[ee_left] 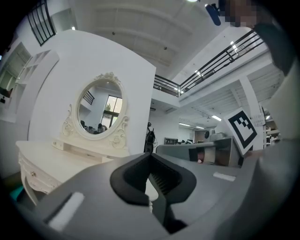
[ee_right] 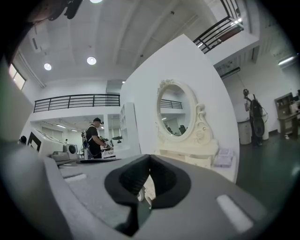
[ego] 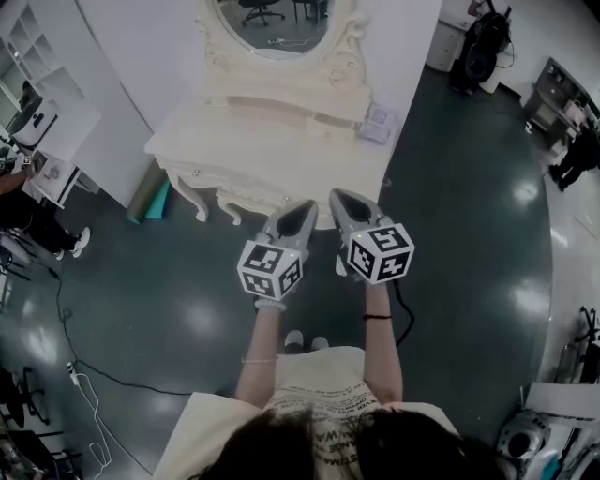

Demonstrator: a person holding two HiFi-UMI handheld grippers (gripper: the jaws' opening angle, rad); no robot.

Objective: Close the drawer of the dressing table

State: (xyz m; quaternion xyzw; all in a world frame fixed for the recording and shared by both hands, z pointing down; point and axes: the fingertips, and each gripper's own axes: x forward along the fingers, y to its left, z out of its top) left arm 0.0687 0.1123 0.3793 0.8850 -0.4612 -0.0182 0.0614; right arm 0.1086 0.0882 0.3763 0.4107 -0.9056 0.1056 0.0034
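I get a dim-ish head view w/ glare spots on floor point(ego: 202, 319); ceiling lamps point(ee_right: 91, 60) bright; gripper views fisheye, black corners.

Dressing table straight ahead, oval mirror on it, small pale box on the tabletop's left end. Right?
No: the box sits on the tabletop's right end, as the head view shows. The dressing table and oval mirror are as you say.

Floor point(ego: 469, 244): dark, glossy, with light spots.
Wall panel point(ego: 141, 56): white, twelve o'clock.
Shelf unit point(ego: 33, 42): white, ten o'clock.
Ceiling lamps point(ee_right: 91, 60): round, lit.
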